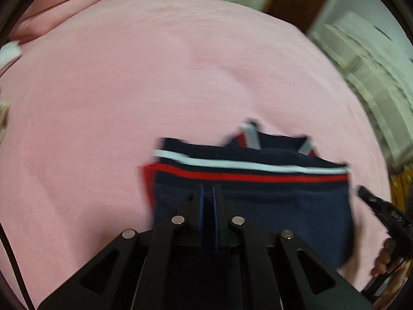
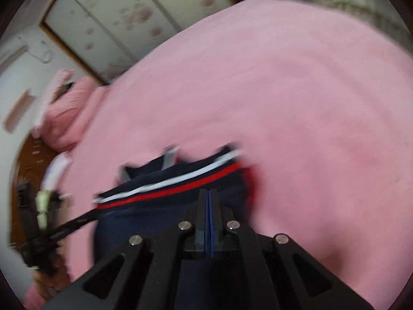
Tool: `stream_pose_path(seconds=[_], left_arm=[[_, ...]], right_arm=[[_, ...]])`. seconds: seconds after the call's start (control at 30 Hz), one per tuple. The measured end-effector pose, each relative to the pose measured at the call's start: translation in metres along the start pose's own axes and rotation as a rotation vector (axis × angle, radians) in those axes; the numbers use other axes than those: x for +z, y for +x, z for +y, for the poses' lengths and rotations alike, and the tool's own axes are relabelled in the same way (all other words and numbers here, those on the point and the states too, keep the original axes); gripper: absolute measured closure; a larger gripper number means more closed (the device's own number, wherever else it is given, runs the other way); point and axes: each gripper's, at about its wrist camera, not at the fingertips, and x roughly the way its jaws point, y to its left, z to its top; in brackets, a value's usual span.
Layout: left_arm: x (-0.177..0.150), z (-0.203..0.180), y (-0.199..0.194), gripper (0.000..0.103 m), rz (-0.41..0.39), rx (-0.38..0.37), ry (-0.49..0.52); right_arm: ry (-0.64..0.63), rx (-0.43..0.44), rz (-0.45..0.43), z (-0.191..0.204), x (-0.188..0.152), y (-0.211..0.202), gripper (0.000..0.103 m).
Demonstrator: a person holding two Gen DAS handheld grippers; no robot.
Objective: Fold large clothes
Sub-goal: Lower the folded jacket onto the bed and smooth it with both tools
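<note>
A folded navy garment (image 1: 258, 206) with a white and a red stripe lies on the pink bed sheet (image 1: 129, 90). My left gripper (image 1: 208, 188) is over its near left part, jaws closed together; no cloth shows between them. In the right wrist view the same garment (image 2: 167, 201) lies under my right gripper (image 2: 208, 192), whose jaws are also closed with nothing visible between them. The right gripper shows at the right edge of the left wrist view (image 1: 382, 209). The left gripper shows at the left of the right wrist view (image 2: 64, 228). Both views are blurred.
Pink pillows (image 2: 67, 113) lie at the head of the bed. A wardrobe with flowered panels (image 2: 116, 13) stands behind. White stacked items (image 1: 366, 59) and a wooden frame (image 1: 291, 2) are beyond the bed's far edge.
</note>
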Motion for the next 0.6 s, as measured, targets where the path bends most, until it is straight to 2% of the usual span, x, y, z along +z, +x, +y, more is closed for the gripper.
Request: stream_pose_path(seconds=[0.07,0.13,0.23,0.3,0.4,0.6], left_arm=[[-0.006,-0.02,0.0,0.095,0.023,-0.064,-0.006],[-0.017,-0.038,0.008,0.095,0.071,-0.111,-0.036],[-0.033,-0.051,0.02,0.095,0.136,-0.1,-0.069],[-0.043,-0.047,0.021,0.095,0.149,-0.105,-0.109],[-0.058,-0.037,0.022,0.095,0.162,-0.104,-0.135],[-0.071,-0.028,0.027,0.095,0.169,-0.119,-0.173]], right_arm=[[0.044,0.141,0.073,0.018,-0.016,0.015,0.102],[0.087,0.197,0.128,0.029,-0.031,0.029,0.102],[0.114,0.186,0.191,0.039,-0.049,0.046,0.102],[0.124,0.179,0.207,0.04,-0.059,0.05,0.102],[0.107,0.151,0.205,0.04,-0.065,0.051,0.102],[0.083,0.105,0.197,0.035,-0.058,0.06,0.102]])
